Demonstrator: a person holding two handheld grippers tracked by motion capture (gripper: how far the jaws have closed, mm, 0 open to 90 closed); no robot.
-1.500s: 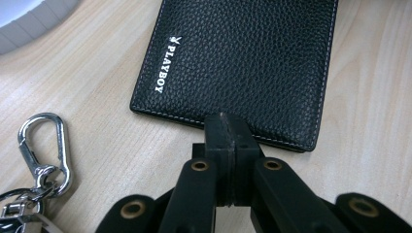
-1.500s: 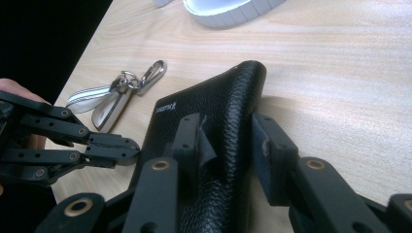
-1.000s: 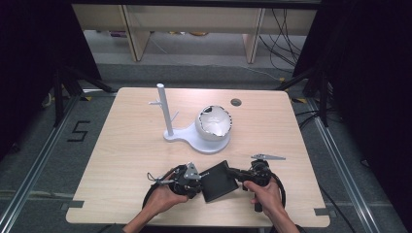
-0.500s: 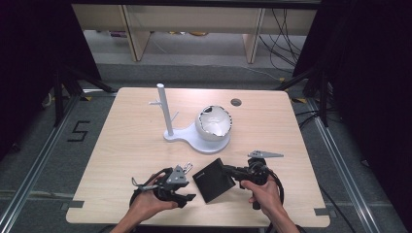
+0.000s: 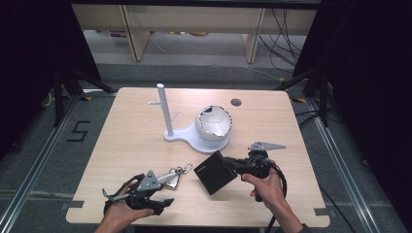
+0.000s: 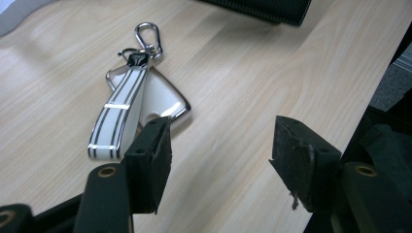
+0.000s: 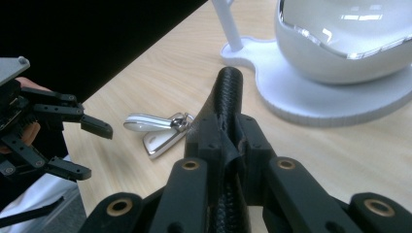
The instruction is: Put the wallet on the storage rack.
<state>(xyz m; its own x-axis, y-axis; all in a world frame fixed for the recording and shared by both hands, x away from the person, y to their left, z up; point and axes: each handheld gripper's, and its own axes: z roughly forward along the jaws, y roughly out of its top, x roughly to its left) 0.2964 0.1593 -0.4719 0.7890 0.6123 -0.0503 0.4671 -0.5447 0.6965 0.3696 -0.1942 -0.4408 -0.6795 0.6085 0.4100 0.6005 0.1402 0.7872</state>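
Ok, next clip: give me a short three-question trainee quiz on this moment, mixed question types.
1. True or false: the right gripper is shut on the black pouch.
2. Where does the key fob lie?
A. on the table, in front of the open left gripper
B. inside the white bowl
C. hung on the white post
3. Fill in: the post and bowl share one white ____.

Key
1. True; the jaws pinch the pouch's edge.
2. A; nothing sits between the left jaws, which have just been opening.
3. Base.
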